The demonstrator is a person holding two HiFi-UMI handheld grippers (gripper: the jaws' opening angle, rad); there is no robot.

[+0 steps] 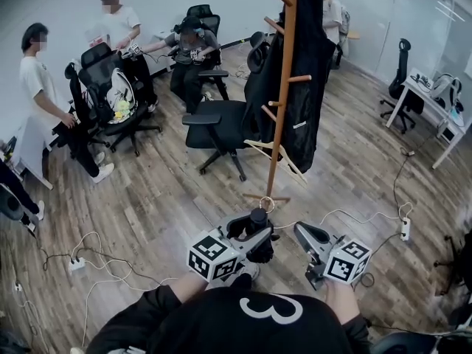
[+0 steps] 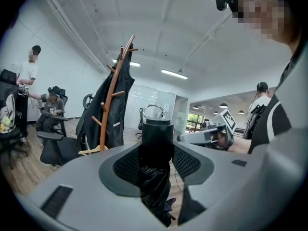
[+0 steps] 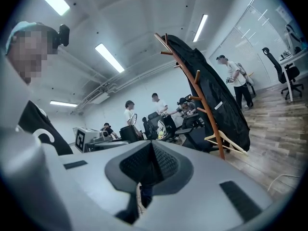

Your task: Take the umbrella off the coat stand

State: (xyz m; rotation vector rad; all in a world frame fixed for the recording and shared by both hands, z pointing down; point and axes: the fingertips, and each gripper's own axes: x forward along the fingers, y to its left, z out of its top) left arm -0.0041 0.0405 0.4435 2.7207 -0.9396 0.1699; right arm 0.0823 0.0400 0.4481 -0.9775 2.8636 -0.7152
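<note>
Umbrella (image 2: 156,143), black and folded, stands upright in the left gripper (image 1: 254,236), whose jaws clamp its body just below the handle cap. That likely keeps the ringed top free of any peg. It sits between the pads, near the person and apart from the coat stand (image 1: 282,102) farther off, so it hangs there no longer. The right gripper (image 1: 304,233) is closed and empty.

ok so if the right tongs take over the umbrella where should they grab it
Probably the rigid black handle of the umbrella, on the stub standing upright above the left tongs. Bring the right tongs in level from their own side: the folded fabric below is soft, and the metal ring on top is thin.
</note>
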